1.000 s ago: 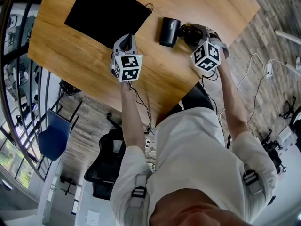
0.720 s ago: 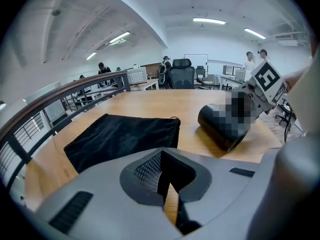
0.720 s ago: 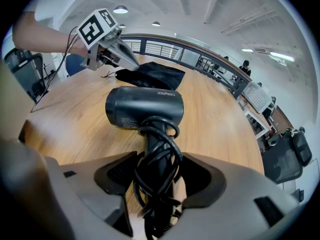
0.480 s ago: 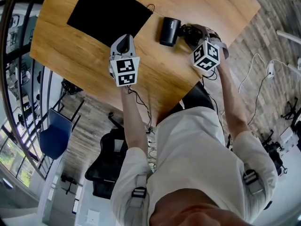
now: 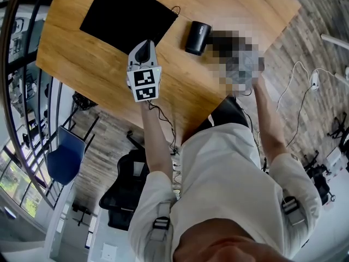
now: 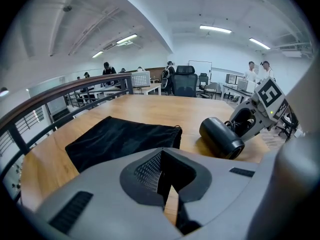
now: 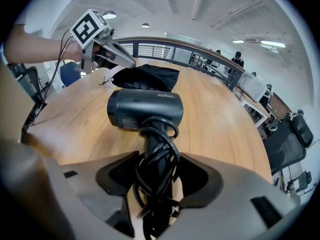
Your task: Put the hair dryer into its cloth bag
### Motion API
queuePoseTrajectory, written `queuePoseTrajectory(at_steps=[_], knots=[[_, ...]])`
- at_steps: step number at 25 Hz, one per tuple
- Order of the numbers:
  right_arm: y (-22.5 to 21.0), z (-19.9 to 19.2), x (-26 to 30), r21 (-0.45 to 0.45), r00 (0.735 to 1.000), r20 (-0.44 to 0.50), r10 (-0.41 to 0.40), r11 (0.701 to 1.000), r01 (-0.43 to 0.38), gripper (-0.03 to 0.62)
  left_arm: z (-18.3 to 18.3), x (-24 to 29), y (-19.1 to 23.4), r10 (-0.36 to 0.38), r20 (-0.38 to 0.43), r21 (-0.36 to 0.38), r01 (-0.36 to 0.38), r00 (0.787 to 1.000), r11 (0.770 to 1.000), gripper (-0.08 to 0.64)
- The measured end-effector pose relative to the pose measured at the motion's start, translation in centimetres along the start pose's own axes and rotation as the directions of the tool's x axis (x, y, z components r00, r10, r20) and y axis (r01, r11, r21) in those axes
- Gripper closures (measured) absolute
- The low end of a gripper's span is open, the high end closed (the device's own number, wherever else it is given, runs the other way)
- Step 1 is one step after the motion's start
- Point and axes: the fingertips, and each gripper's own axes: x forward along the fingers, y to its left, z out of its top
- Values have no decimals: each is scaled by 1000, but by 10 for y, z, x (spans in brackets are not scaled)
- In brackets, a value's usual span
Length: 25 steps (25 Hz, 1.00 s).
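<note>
The right gripper [image 7: 160, 159] is clamping the hair dryer [image 7: 145, 109] by its handle. Its jaws have just been closing, and the pads are now pressing on the black cord [image 7: 157, 184] wound around that handle. In the right gripper view the dryer's dark barrel is lying crosswise on the wooden table [image 5: 98, 64] at twelve o'clock from the jaws. The left gripper is showing beyond it at ten o'clock.

The left gripper [image 6: 161, 176] is hanging over the table with its jaws pressed together and nothing between them. In the head view, the black cloth bag [image 6: 120, 139] is lying flat on the wood at eleven o'clock from this gripper, near it but apart. The dryer is resting at about three o'clock, just beside the bag's drawstring corner and outside the bag.

A person in a light shirt [image 5: 229, 173] is reaching both forearms up from six o'clock. A black office chair [image 5: 122, 190] is standing on the plank floor at seven o'clock.
</note>
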Motion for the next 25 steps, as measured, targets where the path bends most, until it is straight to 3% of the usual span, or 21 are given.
queuePoseTrajectory(at_steps=[25], knots=[[45,35,-4,79,991,66,114,990,-119,337,23,-13,-38,-68,66,-41,71,996,997,543]])
